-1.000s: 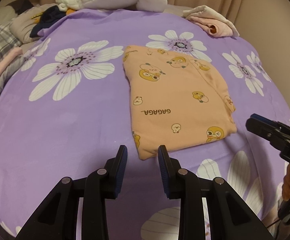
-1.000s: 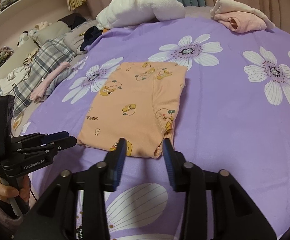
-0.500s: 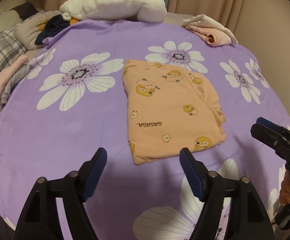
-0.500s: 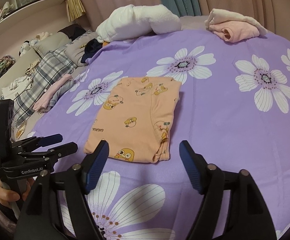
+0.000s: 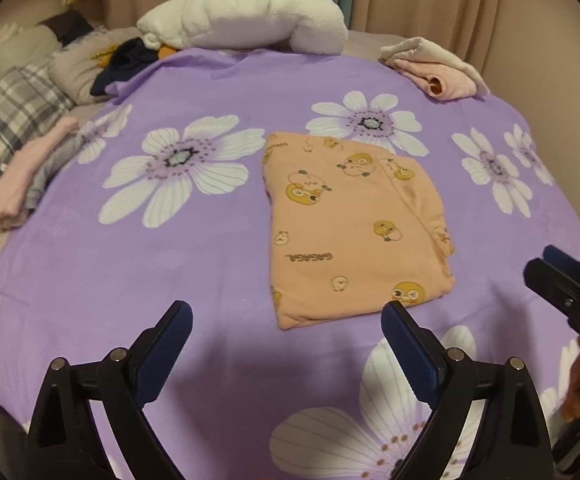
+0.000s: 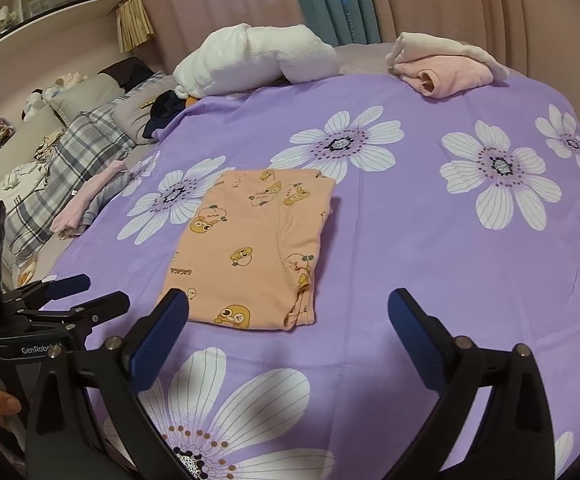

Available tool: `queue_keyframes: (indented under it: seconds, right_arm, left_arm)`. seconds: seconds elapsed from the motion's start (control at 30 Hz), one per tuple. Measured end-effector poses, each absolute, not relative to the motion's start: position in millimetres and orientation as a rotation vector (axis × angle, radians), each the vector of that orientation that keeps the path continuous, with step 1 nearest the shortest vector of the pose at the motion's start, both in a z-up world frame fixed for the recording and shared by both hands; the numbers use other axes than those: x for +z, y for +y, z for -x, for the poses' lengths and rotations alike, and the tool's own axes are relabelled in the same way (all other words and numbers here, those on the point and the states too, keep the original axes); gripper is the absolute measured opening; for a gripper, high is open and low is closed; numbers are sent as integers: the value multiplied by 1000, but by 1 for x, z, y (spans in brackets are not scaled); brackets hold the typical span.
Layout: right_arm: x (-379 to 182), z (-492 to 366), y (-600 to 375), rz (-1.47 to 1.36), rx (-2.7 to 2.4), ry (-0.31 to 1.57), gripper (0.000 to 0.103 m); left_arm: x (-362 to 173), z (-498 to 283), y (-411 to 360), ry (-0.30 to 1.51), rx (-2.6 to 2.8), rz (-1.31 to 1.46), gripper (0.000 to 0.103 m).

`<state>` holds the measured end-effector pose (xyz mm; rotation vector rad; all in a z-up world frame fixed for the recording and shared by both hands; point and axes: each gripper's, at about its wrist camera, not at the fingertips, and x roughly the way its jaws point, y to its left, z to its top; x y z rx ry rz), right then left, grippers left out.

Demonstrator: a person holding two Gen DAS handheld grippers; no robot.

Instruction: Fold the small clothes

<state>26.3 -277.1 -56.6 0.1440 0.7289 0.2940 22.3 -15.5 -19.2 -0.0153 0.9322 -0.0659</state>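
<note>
Orange garment [image 5: 354,232] lies folded into a flat rectangle mid-bedspread [image 5: 194,264]. Left gripper [image 5: 286,332] and right gripper [image 6: 288,312] are both opening, nothing between the jaws. This piece looks done; unfolded clothes [image 6: 90,196] may remain at the bed's edge.

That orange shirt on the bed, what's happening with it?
A person is folding small clothes with a hand-held gripper in each hand. The orange shirt lies folded into a neat rectangle on the purple sheet. Neither gripper touches it: the left gripper and right gripper hover just short of its near edge, jaws opening with nothing between them. Another folded pink garment sits at the far edge.
</note>
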Motion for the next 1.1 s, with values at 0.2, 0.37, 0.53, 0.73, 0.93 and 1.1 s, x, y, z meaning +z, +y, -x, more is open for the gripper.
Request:
queue_keyframes:
  seconds: [0.2,0.37,0.53,0.73,0.93,1.1]
  right_arm:
    - [-50,-23,-269,-100,279,740,103]
    - [-41,-18,-261,-53,252,722,103]
    - [-29,-17,-253,-6,230,712,103]
    - [-12,-17,-250,-35,224,715,103]
    - [-6,-20,-245,-52,210,734,103]
    - [-9,-22,-240,-56,208,754,103]
  left_arm:
    - [-12,-19,-15,932,-89,39,99]
    - [-4,-18,-15,930,-92,45,100]
    - [6,-17,-15,926,-88,49,100]
    - [20,-18,-16,909,-93,46,100]
    - [24,-22,-13,926,-95,63,100]
    - [23,-26,-9,939,-89,73,100]
